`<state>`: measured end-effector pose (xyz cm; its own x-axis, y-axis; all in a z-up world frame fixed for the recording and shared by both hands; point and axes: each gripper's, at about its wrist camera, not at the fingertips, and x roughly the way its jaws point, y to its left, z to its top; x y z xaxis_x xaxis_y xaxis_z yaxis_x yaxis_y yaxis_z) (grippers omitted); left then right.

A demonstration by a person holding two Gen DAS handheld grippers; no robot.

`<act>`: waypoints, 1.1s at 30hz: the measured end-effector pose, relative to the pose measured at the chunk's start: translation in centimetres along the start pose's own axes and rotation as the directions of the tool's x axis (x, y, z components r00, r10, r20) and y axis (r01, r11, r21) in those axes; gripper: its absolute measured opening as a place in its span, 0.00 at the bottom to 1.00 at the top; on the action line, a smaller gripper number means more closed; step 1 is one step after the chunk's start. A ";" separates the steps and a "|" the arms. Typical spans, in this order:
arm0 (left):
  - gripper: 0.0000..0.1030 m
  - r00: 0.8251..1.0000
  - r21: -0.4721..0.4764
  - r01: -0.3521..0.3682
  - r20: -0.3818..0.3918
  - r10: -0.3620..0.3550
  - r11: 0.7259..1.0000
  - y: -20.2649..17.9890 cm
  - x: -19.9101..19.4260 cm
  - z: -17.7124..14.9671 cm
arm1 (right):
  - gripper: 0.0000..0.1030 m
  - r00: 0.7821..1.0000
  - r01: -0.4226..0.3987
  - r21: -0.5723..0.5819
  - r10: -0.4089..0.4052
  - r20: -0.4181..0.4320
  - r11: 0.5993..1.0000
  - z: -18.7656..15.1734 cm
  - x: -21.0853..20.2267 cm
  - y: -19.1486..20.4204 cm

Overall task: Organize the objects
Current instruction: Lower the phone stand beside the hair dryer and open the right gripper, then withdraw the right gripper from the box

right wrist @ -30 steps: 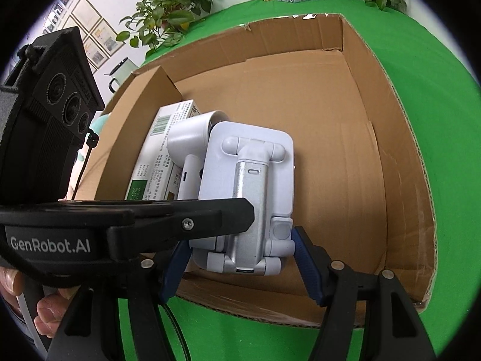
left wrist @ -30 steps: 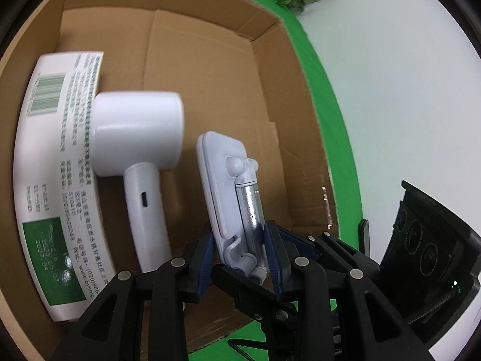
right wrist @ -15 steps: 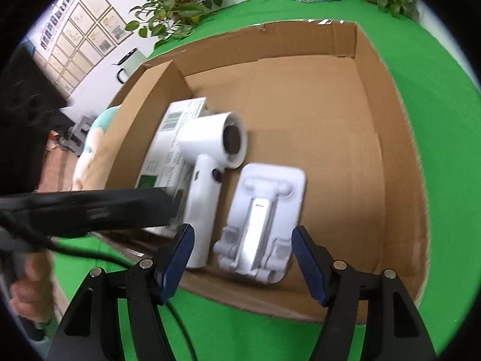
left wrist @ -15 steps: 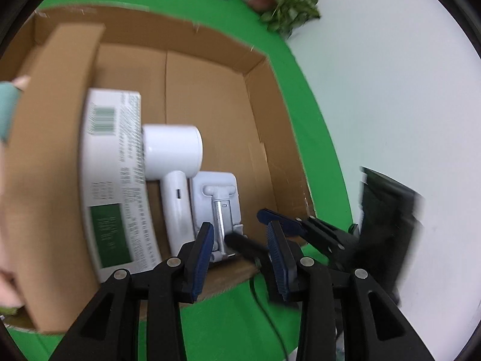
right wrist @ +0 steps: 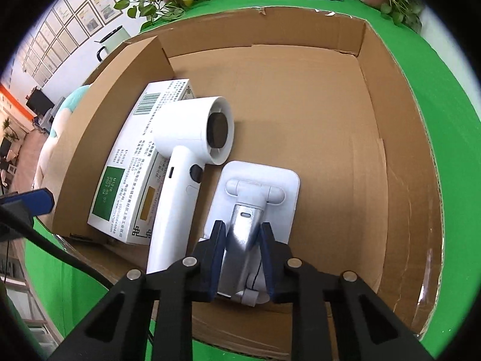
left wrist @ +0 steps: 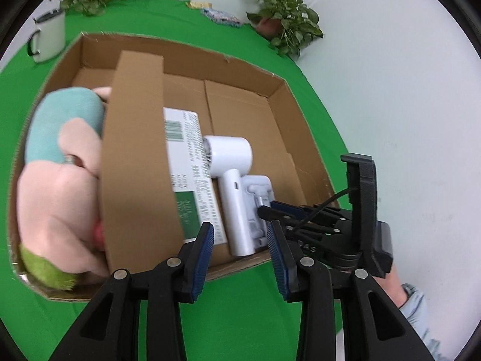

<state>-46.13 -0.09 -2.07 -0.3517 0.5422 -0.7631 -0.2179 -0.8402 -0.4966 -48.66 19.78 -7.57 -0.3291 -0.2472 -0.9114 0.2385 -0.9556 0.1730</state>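
Observation:
A white phone stand (right wrist: 255, 198) with a silver arm lies flat in the cardboard box (right wrist: 399, 156), next to a white hair dryer (right wrist: 186, 162) and a white-and-green carton (right wrist: 135, 165). My right gripper (right wrist: 242, 251) is shut on the stand's silver arm at its near end. My left gripper (left wrist: 240, 258) is open and empty, held above the green table outside the box's near wall. In the left wrist view the stand (left wrist: 258, 192), the dryer (left wrist: 231, 180) and the right gripper (left wrist: 270, 209) show inside the box (left wrist: 288, 114).
A cardboard divider (left wrist: 135, 162) splits the box; a plush toy (left wrist: 60, 165) fills the left compartment. A white mug (left wrist: 48, 39) and potted plants (left wrist: 285, 27) stand behind the box on the green table (left wrist: 240, 316). A white wall is at right.
My left gripper let go of the phone stand and drew back out of the box. The stand now lies flat, and my right gripper has closed on its silver arm.

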 end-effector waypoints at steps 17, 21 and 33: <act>0.95 0.646 -0.032 -0.576 0.594 0.479 0.817 2.3 -7.7 -6.9 | 0.82 0.870 0.137 0.028 -0.134 0.475 0.990 -4.5 -6.7 1.8; 0.96 0.583 -0.077 -0.618 0.623 0.522 0.783 4.1 -7.0 -8.6 | 0.83 0.768 0.233 0.082 -0.235 0.596 0.969 -7.2 -6.1 1.9; 0.96 0.591 -0.078 -0.628 0.599 0.540 0.774 6.9 -2.6 -8.7 | 0.83 0.741 0.270 0.096 -0.270 0.615 0.958 -8.4 -4.1 3.0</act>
<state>-38.84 -7.19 -7.08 -0.8710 -0.1388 -0.4714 0.1238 -0.9903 0.0627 -38.92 19.25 -6.44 -0.8700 -0.0234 -0.4925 0.0518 -0.9977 -0.0442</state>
